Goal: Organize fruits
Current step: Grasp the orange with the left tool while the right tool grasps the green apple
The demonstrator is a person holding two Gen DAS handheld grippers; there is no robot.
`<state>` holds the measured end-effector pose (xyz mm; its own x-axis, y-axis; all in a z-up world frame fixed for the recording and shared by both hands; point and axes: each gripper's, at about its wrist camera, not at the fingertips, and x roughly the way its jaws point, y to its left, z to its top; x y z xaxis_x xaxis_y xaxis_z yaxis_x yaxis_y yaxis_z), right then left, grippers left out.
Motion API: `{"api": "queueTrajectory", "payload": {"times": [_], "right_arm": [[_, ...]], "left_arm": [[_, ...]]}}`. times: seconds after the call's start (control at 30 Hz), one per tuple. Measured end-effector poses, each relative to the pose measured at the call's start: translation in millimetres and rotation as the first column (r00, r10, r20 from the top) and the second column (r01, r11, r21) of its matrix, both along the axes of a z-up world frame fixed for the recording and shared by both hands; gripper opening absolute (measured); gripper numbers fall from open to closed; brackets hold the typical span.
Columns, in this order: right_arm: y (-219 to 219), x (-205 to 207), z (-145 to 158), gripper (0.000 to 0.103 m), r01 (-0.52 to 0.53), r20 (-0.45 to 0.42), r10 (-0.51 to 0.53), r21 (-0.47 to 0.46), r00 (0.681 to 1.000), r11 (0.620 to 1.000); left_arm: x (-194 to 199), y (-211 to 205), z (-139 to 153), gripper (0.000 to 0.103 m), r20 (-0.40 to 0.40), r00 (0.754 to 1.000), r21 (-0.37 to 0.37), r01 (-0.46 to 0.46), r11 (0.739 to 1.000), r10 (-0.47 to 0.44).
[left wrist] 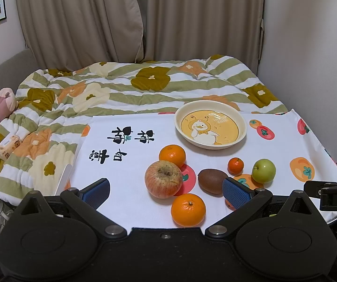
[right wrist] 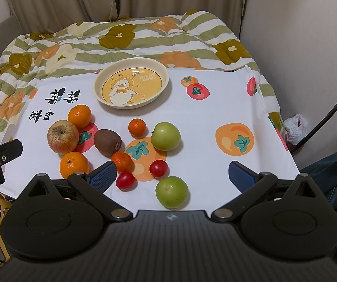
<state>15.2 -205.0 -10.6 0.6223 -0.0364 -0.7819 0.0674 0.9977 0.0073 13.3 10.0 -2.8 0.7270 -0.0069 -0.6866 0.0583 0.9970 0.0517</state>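
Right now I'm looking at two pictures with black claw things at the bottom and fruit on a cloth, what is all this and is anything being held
There is no robot here. A person holds a two-finger gripper in each hand, and each gripper carries a wide-angle camera that looks out along its blue-padded fingers. One picture comes from the left gripper, the other from the right gripper. The black shapes at the bottom are the grippers' own bodies.

Both look at a white printed cloth laid over a bed. On it sit an empty duck plate and loose fruit: a red apple, a kiwi, two green apples, two large oranges, two small oranges and two small red fruits.

Both grippers are open and hold nothing. No fruit is on the plate yet.
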Motion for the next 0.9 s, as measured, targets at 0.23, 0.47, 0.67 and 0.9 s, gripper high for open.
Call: {"api": "queueTrajectory", "payload": {"times": [0.23,0.47,0.67,0.9], "right_arm": [[3.6,2.8,-2.0,0.103,0.000,-0.001,0.000,0.006,1.000,1.000],[18.3,8.6,-7.4,0.103,-0.020,0.020,0.019,0.065,1.000,0.998],[14.1,5.0,-18.4,0.103,0.018,0.022,-0.020,0.095,1.000,0.995],[10.3,8.4,-62.7,0.103,0.060,-0.021,-0.059,0.058,0.998,0.996]], "left_arm": [[0.4,0.3,-0.4,0.103,0.001,1.000,0.003,0.003,1.000,-0.003],[6.7,6.1,8.2,0.103,0.012,0.999,0.023,0.033,0.999,-0.033],[16.1,9.2,-7.4,0.103,-0.001,0.996,0.059,0.088,0.994,-0.089],[29.2,7.4,-54.5,0.103,-0.053,0.981,0.062,0.188,0.980,-0.185]]}}
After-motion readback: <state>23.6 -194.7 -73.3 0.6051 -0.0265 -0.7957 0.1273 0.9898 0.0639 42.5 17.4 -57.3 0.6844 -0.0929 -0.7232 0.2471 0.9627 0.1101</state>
